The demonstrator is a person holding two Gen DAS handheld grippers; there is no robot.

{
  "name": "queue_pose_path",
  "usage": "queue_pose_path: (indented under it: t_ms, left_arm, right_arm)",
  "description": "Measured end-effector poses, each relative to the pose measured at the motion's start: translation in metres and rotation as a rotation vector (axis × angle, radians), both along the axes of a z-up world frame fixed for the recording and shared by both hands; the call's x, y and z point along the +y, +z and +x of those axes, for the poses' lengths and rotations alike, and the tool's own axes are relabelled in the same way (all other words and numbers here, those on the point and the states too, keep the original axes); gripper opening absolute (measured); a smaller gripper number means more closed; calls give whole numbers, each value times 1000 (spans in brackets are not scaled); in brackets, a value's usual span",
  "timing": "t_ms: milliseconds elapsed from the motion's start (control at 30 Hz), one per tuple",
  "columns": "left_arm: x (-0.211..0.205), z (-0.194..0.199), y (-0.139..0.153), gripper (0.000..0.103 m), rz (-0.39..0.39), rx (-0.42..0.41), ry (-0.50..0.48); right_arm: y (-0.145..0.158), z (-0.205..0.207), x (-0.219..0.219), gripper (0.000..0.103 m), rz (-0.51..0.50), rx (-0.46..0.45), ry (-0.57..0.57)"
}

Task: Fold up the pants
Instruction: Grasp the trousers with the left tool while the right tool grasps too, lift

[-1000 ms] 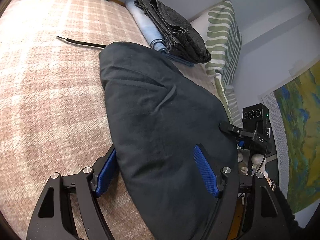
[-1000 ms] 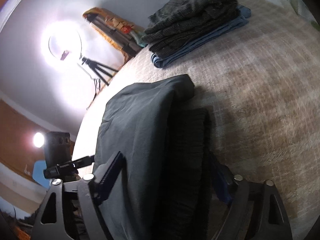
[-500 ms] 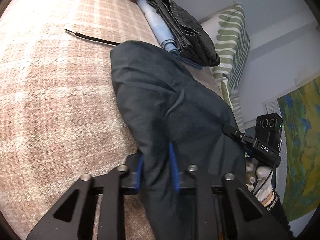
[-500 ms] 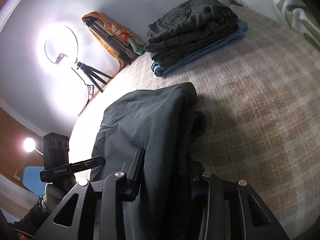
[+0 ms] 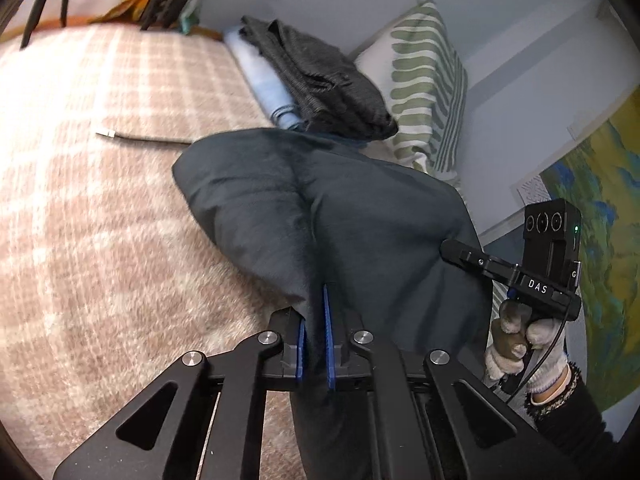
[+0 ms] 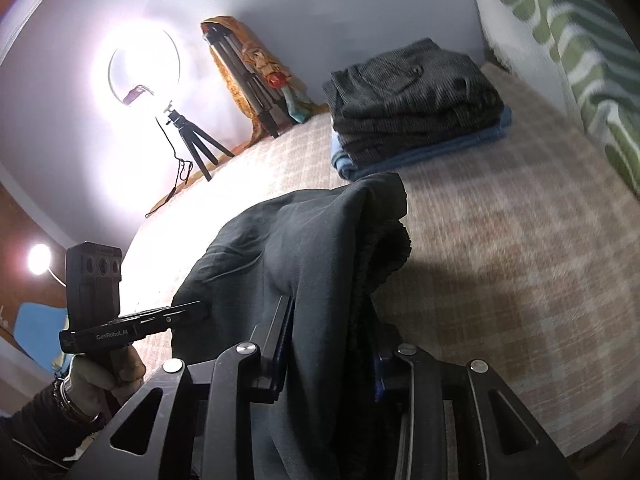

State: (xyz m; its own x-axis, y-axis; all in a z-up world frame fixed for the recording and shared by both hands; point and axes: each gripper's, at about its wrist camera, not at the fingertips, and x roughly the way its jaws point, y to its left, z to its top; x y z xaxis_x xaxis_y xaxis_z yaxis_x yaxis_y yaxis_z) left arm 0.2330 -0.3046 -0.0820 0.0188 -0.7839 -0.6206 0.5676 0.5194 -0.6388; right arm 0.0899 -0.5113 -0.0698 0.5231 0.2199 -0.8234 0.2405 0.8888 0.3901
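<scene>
Dark grey pants (image 5: 340, 220) lie on a pink plaid bed blanket (image 5: 100, 220), their near end lifted off it. My left gripper (image 5: 314, 312) is shut on a fold of that near edge, blue pads (image 5: 326, 340) pinching the cloth. In the right wrist view the pants (image 6: 304, 240) bunch up, the ribbed waistband on the right. My right gripper (image 6: 332, 320) has a thick bunch of cloth and waistband between its closing jaws, and the pads press on it. A gloved hand (image 5: 520, 344) holds the right gripper to the right of the pants.
A stack of folded clothes (image 5: 320, 88), dark grey on light blue, sits just beyond the pants by a green-striped pillow (image 5: 424, 80). A thin black cable (image 5: 140, 138) lies on the blanket to the left. A ring light on a tripod (image 6: 140, 68) stands past the bed.
Both grippers went from wide open around the pants' near edge to closed on it. Both have risen, and the cloth now hangs bunched from the jaws.
</scene>
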Motion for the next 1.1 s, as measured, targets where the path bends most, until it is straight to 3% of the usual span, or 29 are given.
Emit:
queue_pose_path:
  t_ms: [333, 567, 1100]
  left_arm:
    - [-19, 24, 49, 5, -85, -92, -12]
    - [-52, 58, 85, 5, -121, -169, -19]
    - [-139, 136, 117, 5, -116, -276, -8]
  right_arm:
    - [58, 31, -8, 31, -85, -118, 13]
    - [92, 79, -35, 31, -158, -184, 18]
    - [111, 183, -104, 31, -297, -245, 19]
